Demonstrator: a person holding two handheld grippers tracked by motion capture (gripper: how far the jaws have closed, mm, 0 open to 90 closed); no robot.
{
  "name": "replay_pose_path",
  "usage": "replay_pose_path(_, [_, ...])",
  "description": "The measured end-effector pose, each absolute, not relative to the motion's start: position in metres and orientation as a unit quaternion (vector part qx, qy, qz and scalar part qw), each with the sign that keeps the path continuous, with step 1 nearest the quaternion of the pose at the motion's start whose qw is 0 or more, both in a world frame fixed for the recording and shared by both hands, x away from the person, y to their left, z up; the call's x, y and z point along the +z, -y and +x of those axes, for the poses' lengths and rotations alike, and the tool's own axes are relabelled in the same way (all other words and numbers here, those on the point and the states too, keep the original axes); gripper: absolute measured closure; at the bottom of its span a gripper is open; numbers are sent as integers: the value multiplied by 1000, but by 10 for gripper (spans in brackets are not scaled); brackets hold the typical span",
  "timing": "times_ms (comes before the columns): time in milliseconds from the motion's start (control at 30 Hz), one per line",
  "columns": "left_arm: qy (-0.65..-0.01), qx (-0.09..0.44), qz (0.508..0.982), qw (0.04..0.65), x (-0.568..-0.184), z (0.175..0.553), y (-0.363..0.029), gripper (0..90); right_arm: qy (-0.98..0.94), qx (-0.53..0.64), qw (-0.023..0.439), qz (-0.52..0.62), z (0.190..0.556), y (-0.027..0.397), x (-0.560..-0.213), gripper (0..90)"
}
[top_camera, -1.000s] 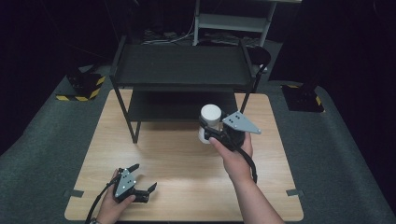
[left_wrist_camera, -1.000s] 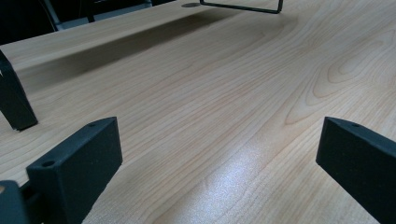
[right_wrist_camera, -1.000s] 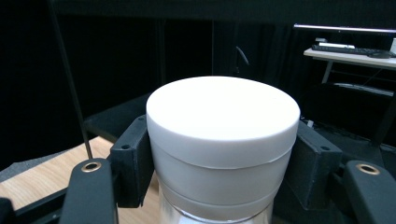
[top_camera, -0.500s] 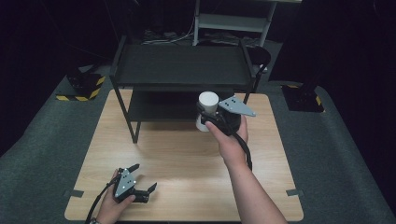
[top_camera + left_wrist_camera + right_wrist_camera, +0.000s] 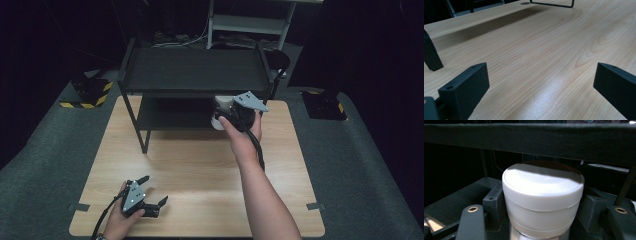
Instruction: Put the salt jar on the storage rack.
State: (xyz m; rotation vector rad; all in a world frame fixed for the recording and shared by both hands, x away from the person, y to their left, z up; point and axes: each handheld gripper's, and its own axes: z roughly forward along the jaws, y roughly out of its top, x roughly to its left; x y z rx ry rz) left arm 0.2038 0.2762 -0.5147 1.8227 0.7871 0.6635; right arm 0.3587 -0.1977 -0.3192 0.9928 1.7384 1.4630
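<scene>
Right gripper [image 5: 226, 118] clamped on white lidded jar [image 5: 542, 197], held upright at lower tier of black shelf rack [image 5: 192, 70]; upper shelf edge just above lid. Left gripper [image 5: 150, 192] wide open, empty, low over wooden table [image 5: 200, 165].

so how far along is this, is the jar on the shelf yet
Not yet. Done: the right gripper is shut on the white jar, which is lifted off the table. In hand: the jar is at the front edge of the black rack, about level with its lower shelf. Left: probably setting it down there and letting go. The left gripper rests open at the table's near edge.
</scene>
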Motion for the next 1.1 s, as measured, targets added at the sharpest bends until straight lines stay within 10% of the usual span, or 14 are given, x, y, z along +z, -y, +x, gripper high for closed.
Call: replay_pose_path(1100, [-326,274,753,501,-515,203,-276,5,-631,581,350,377,374,191,-346,346])
